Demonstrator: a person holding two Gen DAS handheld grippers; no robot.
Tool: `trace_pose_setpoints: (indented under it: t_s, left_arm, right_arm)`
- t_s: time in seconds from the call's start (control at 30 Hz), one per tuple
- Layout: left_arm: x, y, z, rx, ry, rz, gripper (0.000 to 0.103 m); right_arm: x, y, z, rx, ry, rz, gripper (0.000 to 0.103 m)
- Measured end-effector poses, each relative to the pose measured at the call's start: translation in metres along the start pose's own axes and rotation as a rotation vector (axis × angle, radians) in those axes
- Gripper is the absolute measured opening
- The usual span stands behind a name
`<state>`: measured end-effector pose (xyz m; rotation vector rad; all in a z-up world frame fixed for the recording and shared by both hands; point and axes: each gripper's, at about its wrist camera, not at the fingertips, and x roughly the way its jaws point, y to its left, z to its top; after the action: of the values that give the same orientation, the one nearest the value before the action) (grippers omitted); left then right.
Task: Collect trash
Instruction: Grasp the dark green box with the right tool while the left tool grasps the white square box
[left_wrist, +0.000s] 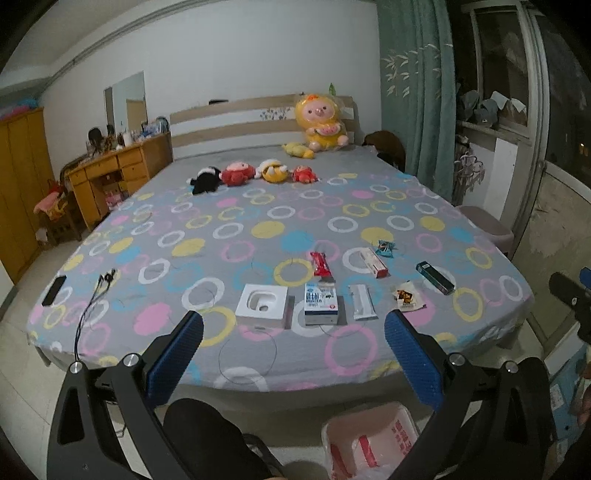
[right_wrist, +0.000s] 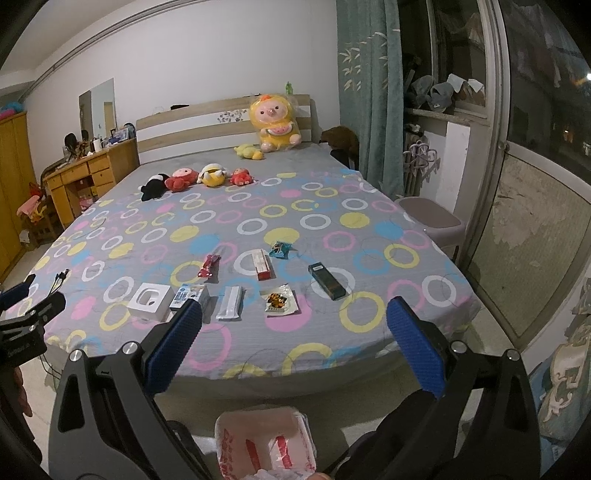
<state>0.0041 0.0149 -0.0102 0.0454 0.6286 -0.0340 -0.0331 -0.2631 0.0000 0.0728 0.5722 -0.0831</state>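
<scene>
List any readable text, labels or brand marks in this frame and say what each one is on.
None can be read with confidence.
Milk carton: blue print, too blurred.
Plastic bag on the floor: red characters, illegible.
Red wrapper, red-ended box, dark box, snack packet: print too small.
Left gripper body: faint lettering, unreadable.

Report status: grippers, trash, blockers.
Left gripper and right gripper open, empty, short of the bed. Trash row untouched on the bedspread. Bag open below. Nothing in the way.
</scene>
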Motion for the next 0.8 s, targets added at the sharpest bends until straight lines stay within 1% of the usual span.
trace_pose_setpoints:
  t_s: [0.1, 0.17, 0.27, 0.3, 0.37, 0.4, 0.43, 0.47, 0.53, 0.6, 0.63, 0.67, 0.7, 0.73, 0.8]
  left_arm:
    - [0.005, 0.011, 0.004, -0.021, 0.004, -0.01, 0.096]
    - [0.008, 0.016, 0.009, -0.031, -0.01, 0.004, 0.096]
    - [0.017, 0.024, 0.017, -0.036, -0.005, -0.017, 0.096]
    - [0.021, 0.029, 0.019, -0.053, 0.007, -0.029, 0.096]
    - [0.029, 0.038, 0.024, -0.085, 0.022, -0.043, 0.096]
    - [0.033, 0.042, 0.026, -0.096, 0.019, -0.041, 0.096]
    - [0.038, 0.046, 0.029, -0.099, 0.02, -0.032, 0.096]
    - [0.041, 0.048, 0.031, -0.097, 0.021, -0.027, 0.096]
    - [0.051, 0.053, 0.035, -0.088, 0.019, -0.017, 0.096]
    - [0.063, 0.058, 0.04, -0.097, 0.018, -0.007, 0.096]
    - [0.07, 0.062, 0.041, -0.108, 0.018, -0.014, 0.096]
    - [0.079, 0.067, 0.043, -0.121, 0.027, -0.039, 0.096]
    - [0.089, 0.07, 0.045, -0.127, 0.047, -0.053, 0.096]
    - [0.097, 0.073, 0.046, -0.128, 0.064, -0.051, 0.096]
    - [0.116, 0.077, 0.048, -0.102, 0.072, -0.011, 0.096]
  right_arm:
    - [0.003, -0.002, 0.009, -0.002, -0.026, -0.006, 0.098]
    - [0.004, -0.004, 0.015, 0.003, -0.049, -0.006, 0.098]
    - [-0.005, -0.011, 0.025, 0.032, -0.142, 0.033, 0.098]
    - [-0.01, -0.014, 0.029, 0.04, -0.192, 0.044, 0.098]
    - [-0.015, -0.014, 0.035, 0.036, -0.258, 0.052, 0.098]
    - [-0.014, -0.014, 0.038, 0.023, -0.285, 0.056, 0.098]
    - [-0.013, -0.011, 0.041, 0.018, -0.29, 0.048, 0.098]
    - [-0.011, -0.011, 0.045, 0.019, -0.293, 0.042, 0.098]
    - [-0.002, -0.016, 0.052, 0.054, -0.296, 0.074, 0.098]
    - [0.012, -0.019, 0.059, 0.082, -0.278, 0.055, 0.098]
    - [0.022, -0.021, 0.063, 0.086, -0.259, 0.04, 0.098]
    - [0.032, -0.02, 0.066, 0.087, -0.241, 0.043, 0.098]
    - [0.05, -0.024, 0.072, 0.094, -0.2, 0.055, 0.098]
    - [0.062, -0.024, 0.074, 0.094, -0.163, 0.051, 0.098]
    - [0.089, -0.024, 0.081, 0.083, -0.085, 0.061, 0.098]
